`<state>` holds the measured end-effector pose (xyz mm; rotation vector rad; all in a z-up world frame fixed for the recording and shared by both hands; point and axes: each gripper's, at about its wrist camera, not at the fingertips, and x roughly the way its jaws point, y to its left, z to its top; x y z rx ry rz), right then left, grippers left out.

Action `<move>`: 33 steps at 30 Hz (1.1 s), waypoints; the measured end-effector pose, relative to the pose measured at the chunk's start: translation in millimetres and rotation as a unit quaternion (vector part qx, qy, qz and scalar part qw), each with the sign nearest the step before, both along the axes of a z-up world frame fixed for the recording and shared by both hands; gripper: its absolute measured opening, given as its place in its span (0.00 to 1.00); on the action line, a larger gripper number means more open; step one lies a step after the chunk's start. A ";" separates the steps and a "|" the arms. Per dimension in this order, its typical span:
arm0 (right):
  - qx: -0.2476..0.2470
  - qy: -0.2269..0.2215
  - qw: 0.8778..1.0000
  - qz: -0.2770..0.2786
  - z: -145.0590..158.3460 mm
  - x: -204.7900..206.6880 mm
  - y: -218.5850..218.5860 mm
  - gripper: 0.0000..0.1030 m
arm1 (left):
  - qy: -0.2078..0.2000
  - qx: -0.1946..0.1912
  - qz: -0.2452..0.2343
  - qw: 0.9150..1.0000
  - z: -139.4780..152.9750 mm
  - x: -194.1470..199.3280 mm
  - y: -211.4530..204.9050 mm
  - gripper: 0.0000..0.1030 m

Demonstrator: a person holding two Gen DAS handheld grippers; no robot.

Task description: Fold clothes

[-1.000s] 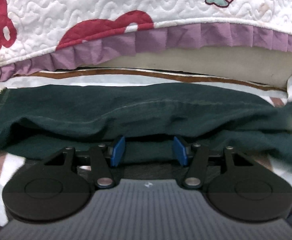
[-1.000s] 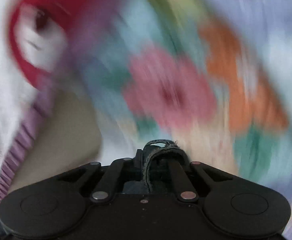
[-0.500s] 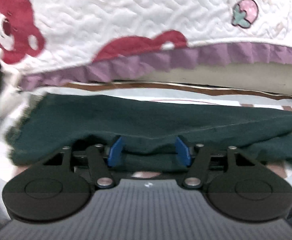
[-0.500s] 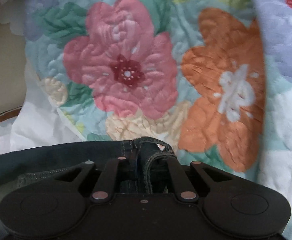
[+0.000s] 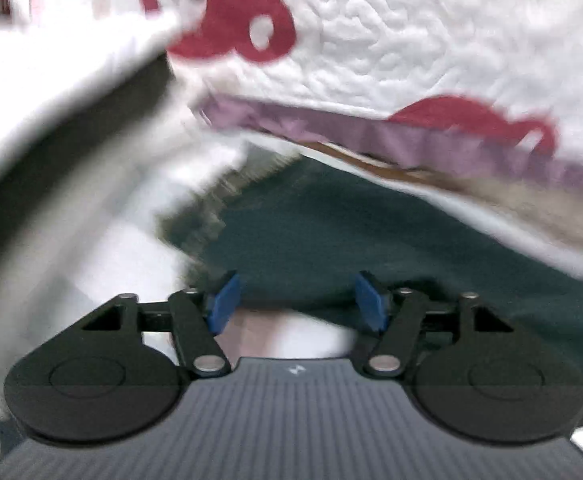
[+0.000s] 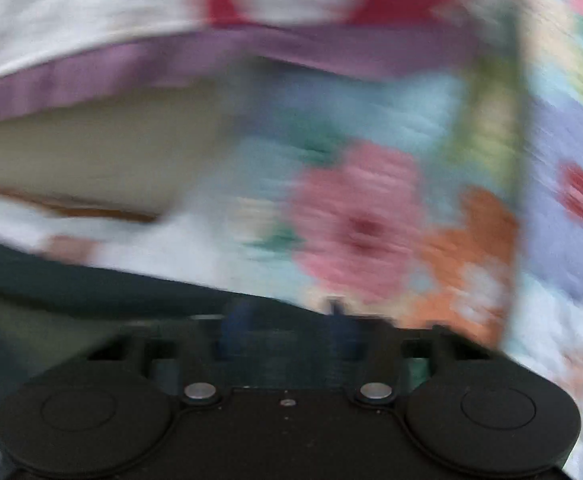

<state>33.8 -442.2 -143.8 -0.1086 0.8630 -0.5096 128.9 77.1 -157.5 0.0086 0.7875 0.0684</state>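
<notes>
Left gripper: blue pads well apart, jaws opening, nothing pressed between them; the near edge of the dark green garment lies just beyond the tips. Points steeply down.

Right gripper: view blurred; fingers appear spread in the frame, no cloth pinched that can be made out; exact state cannot be told.

Dark green garment: spread flat on a pale sheet, running leftward in the right view.

White quilt: red bear print, purple ruffle, behind the garment.

Floral quilt: pink and orange flowers, right of the garment.
</notes>
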 end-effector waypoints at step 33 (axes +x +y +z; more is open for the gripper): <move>0.018 0.042 0.932 0.359 -72.8 119.9 271.8 0.57 | -0.118 0.110 -0.098 0.982 19.0 -7.5 -17.4 0.06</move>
